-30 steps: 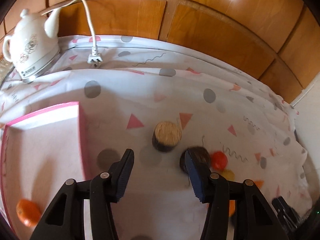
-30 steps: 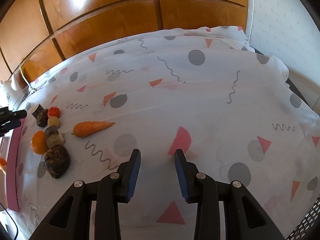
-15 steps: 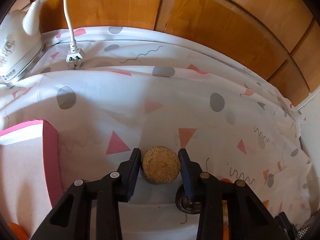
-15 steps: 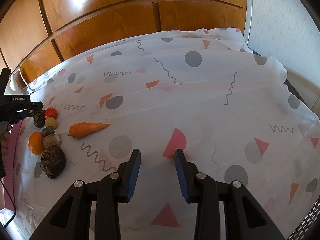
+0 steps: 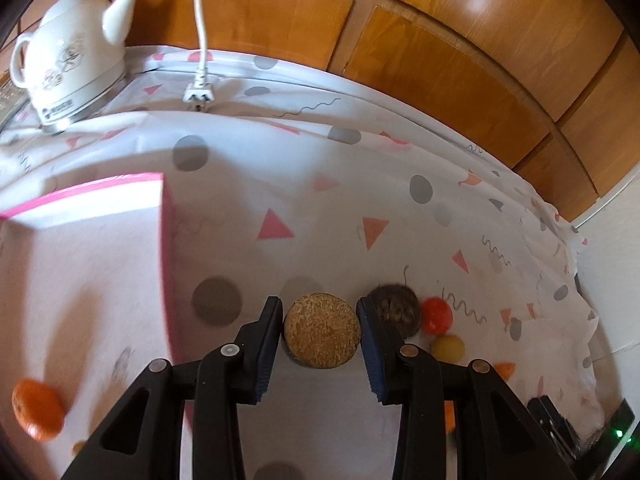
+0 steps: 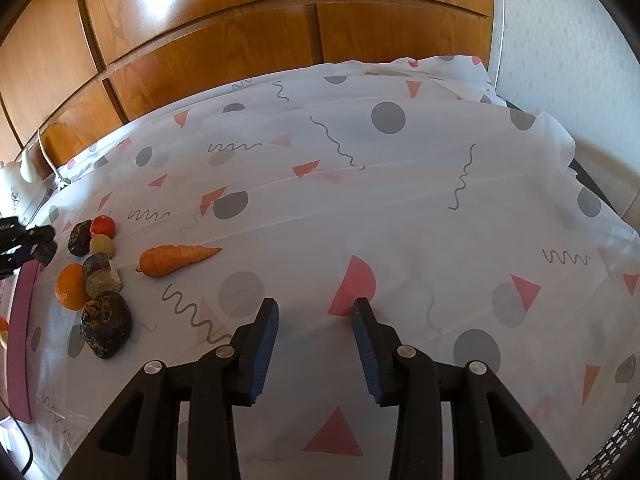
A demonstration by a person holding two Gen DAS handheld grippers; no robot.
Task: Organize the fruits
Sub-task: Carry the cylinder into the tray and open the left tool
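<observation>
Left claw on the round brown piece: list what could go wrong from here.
1. The left claw pinches the round brown piece only across its curved sides, so it may slip out or roll when lifted.
2. The dark fruit lies right behind the claw's right finger; a sideways swing could knock it into the red fruit.
3. The pink box wall stands in the path to the box; a low carry may clip it.

White kettle (image 5: 66,60) stands far ahead of left claw, off to left, near wood wall (image 5: 460,52). White cord (image 5: 199,20) hangs down beside kettle, plug (image 5: 198,94) lies on cloth. Tablecloth (image 6: 400,208) with gray dots, pink triangles, squiggly lines spreads under and ahead of both claws. Pale dotted wall (image 6: 560,40) far right of right claw.
</observation>
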